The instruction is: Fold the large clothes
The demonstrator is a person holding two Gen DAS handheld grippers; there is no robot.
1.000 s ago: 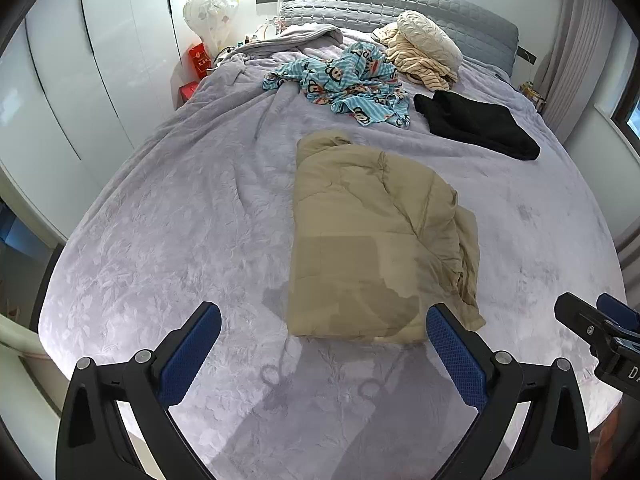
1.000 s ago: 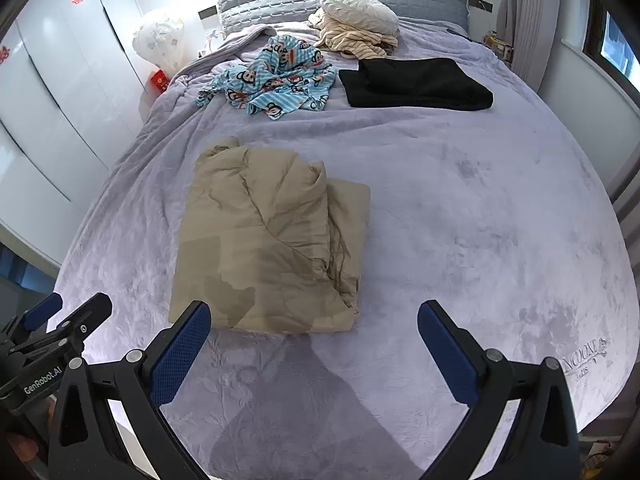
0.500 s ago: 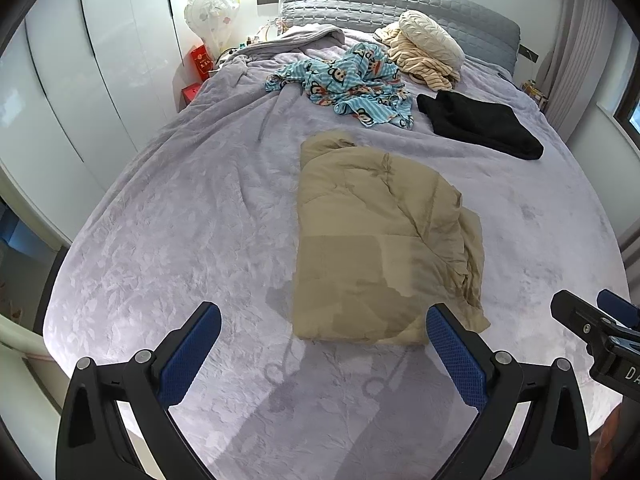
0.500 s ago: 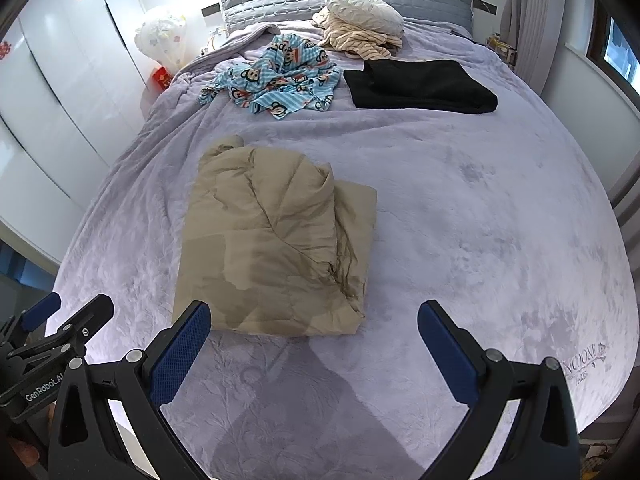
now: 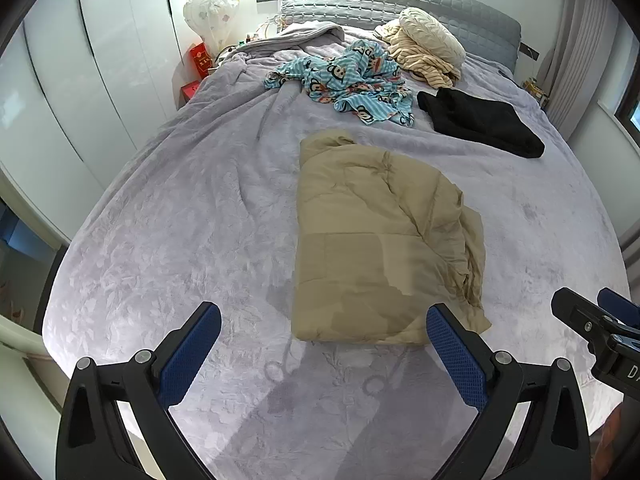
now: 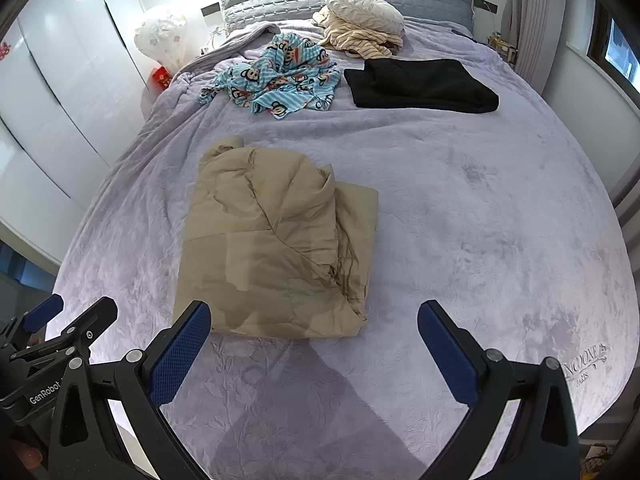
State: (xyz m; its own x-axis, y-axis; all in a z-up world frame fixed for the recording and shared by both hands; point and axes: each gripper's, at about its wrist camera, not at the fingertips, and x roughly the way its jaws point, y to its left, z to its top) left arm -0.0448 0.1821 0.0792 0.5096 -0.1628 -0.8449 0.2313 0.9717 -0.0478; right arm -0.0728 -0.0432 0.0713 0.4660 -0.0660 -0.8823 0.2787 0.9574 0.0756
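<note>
A tan padded garment point(image 5: 380, 240) point(image 6: 276, 244) lies folded into a rough rectangle in the middle of the lilac bedspread point(image 5: 180, 220) point(image 6: 500, 220). My left gripper point(image 5: 324, 356) hovers open just short of its near edge, holding nothing. The right gripper point(image 6: 314, 350) is open too, above the bed's front with its left finger level with the garment's near left corner. Each gripper shows at the edge of the other's view. A crumpled blue monkey-print garment point(image 5: 348, 80) point(image 6: 276, 76) and a folded black garment point(image 5: 480, 120) point(image 6: 420, 84) lie farther back.
A cream pillow on striped beige cloth point(image 5: 428, 48) point(image 6: 360, 24) rests by the grey quilted headboard point(image 5: 380, 0). White wardrobe doors point(image 5: 80, 60) run along the left. A curtain point(image 5: 576, 40) and a window wall stand on the right. A nightstand with red boxes point(image 5: 198, 64) is at the back left.
Both grippers have drawn back slightly from the tan garment and stay open. The garment lies the same as before.
</note>
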